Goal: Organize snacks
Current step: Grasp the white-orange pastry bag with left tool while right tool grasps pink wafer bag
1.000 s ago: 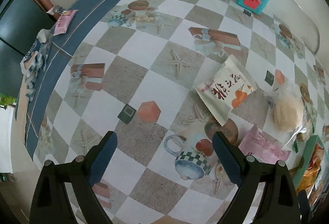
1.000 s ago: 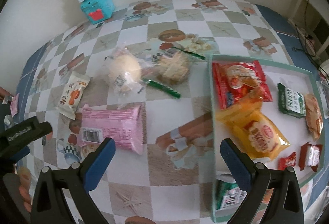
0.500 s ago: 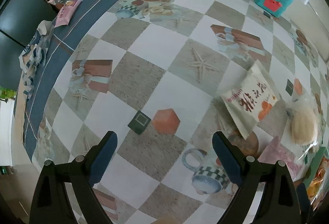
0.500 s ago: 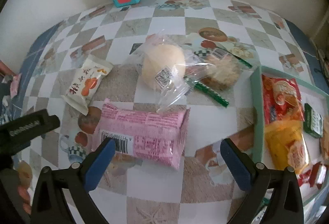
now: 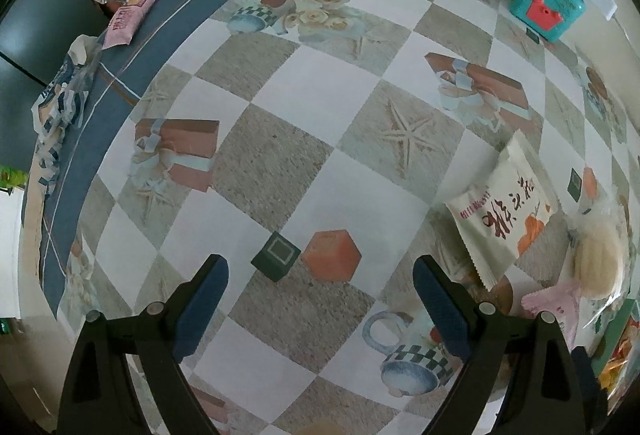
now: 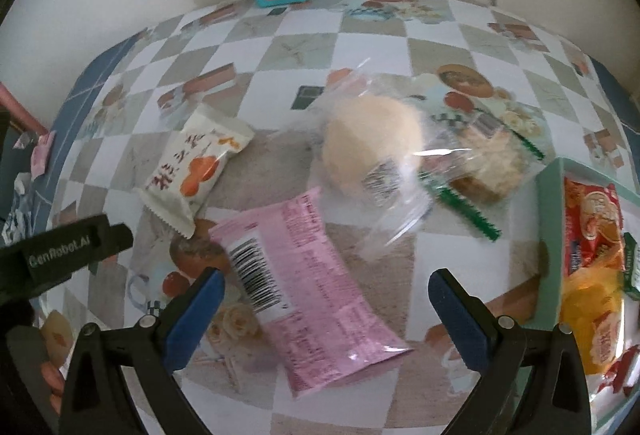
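Right wrist view: right gripper (image 6: 324,299) hangs jaws wide, straddling the pink packet (image 6: 304,299) on the checked tablecloth (image 6: 360,35), looks lined up for a pick toward the green tray (image 6: 550,235); left gripper (image 5: 320,291), also wide, holds nothing over bare cloth

Glossy pink wrapper (image 6: 304,299), clear crinkled film (bun) (image 6: 372,147), smooth tablecloth (image 5: 280,163)

White lettering reading "GenRobot.AI" stands on the black body of the left gripper (image 6: 60,255), left of the pink packet (image 6: 308,299). The pink packet carries a barcode and fine print too small to read. The cream packet (image 6: 192,171) above it bears Chinese characters, illegible.
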Motion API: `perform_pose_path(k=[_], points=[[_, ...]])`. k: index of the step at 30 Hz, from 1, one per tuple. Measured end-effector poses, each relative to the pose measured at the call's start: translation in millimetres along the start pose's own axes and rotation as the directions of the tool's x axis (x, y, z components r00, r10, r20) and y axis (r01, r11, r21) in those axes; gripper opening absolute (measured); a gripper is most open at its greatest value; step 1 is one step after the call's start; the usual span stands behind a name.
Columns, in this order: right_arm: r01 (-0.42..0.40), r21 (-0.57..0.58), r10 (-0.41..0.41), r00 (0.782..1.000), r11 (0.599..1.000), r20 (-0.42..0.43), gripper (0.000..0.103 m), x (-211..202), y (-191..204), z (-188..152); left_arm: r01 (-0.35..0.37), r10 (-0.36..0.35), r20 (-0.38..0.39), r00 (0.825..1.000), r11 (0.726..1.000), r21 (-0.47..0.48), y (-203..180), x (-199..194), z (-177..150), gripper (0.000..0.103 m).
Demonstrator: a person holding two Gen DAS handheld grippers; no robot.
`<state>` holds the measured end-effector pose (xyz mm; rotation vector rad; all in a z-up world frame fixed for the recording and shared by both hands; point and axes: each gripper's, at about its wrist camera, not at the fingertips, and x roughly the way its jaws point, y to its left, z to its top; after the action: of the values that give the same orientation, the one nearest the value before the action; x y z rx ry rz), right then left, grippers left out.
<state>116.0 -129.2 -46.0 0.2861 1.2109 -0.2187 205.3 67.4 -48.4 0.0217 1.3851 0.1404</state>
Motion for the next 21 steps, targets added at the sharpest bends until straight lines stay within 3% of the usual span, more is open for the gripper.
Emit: perform_pose_path(k=[3, 4, 7, 21], points=[[0.021, -0.005, -0.021, 1.000, 1.000, -0.006, 0.099, 3, 1, -2, 0.001, -0.001, 0.004, 1.000, 1.000, -0.002, 6, -1, 4, 0.094], [0.026, 0.004, -0.026, 1.000, 1.000, -0.006, 0.090, 3, 0, -3, 0.001, -0.001, 0.009, 1.000, 1.000, -0.002, 7, -2, 5, 0.094], [0.008, 0.031, -0.008, 1.000, 0.999, -0.005, 0.081, -1, -8, -2, 0.005, -0.005, 0.022, 1.000, 1.000, 0.005, 5, -8, 3, 0.094], [-0.074, 0.080, 0.075, 0.997, 0.994, -0.009, 0.055, -8, -29, 1, 0.097, -0.105, 0.057, 0.993, 0.986, 0.138, -32, -14, 21, 0.094]])
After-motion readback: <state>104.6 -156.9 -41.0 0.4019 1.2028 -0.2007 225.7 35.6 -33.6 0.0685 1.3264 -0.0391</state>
